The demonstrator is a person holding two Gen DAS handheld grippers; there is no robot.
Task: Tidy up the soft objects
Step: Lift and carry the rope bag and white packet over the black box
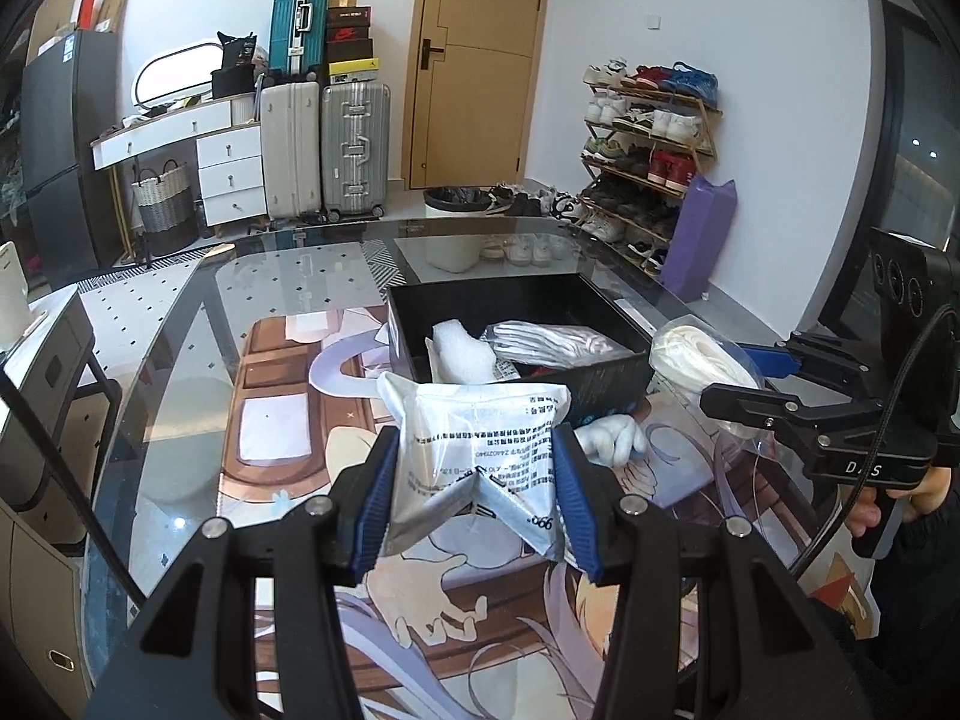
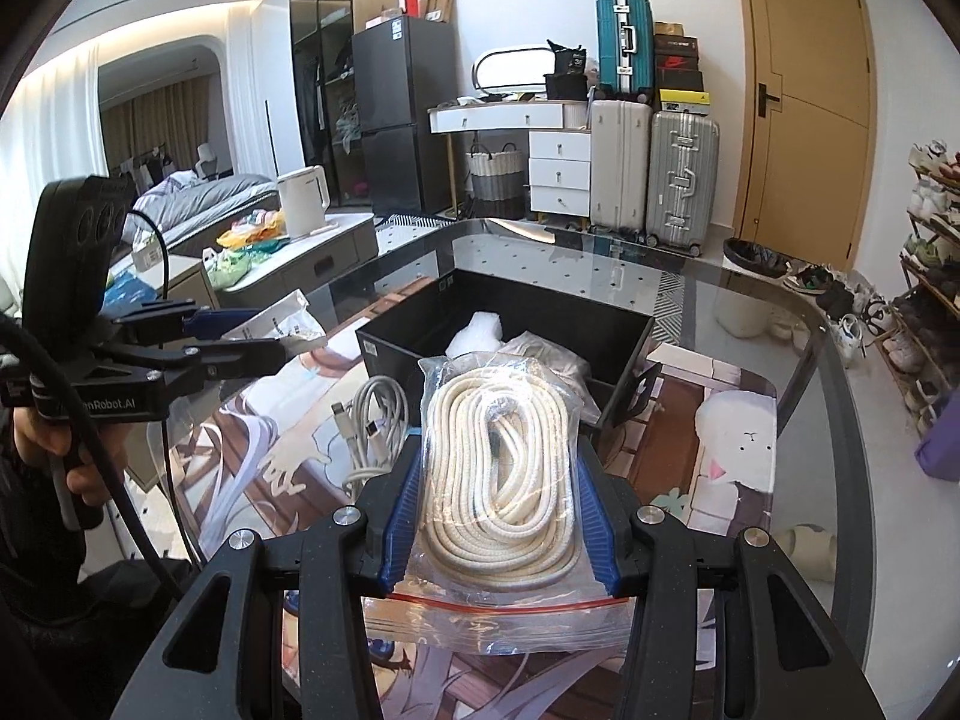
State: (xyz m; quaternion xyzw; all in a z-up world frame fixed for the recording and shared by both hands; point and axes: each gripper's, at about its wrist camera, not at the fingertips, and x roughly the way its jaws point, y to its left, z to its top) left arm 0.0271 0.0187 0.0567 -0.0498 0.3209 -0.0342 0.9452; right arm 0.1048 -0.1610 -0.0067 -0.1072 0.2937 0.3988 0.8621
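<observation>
The left gripper (image 1: 477, 474) is clamped on a white packet (image 1: 480, 444) printed with black text; both blue pads (image 1: 378, 498) press into its sides, and it is creased between them and held off the table. Ahead of this gripper stands the black box (image 1: 606, 375), open at the top, on a picture mat (image 1: 270, 420) that covers the glass table (image 1: 180, 312). Inside the box lie a lump of white foam wrap (image 1: 459, 351) and a clear bag of white cloth (image 1: 549, 342). Just ahead and right of the left gripper, near the box's front wall, a small white soft thing (image 1: 612, 435) lies on the mat.

The right gripper (image 2: 501, 516) is closed on a clear zip bag of rope (image 2: 501, 462): cream cord coiled in loops, with the bag's red zip line trailing behind the pads (image 2: 600, 516) toward the camera. This bag too hangs clear of the table. The box (image 2: 408, 330) sits straight ahead of it, beyond the bag's far end. To the left of the right gripper, 1 bundle of grey cables (image 2: 372, 420) lies on the mat beside the box's near corner. Ahead and to the right, a white plush figure is printed on the mat (image 2: 738, 438). In each view, the other gripper shows at the frame's edge, gripped by a hand (image 2: 36, 444).
</observation>
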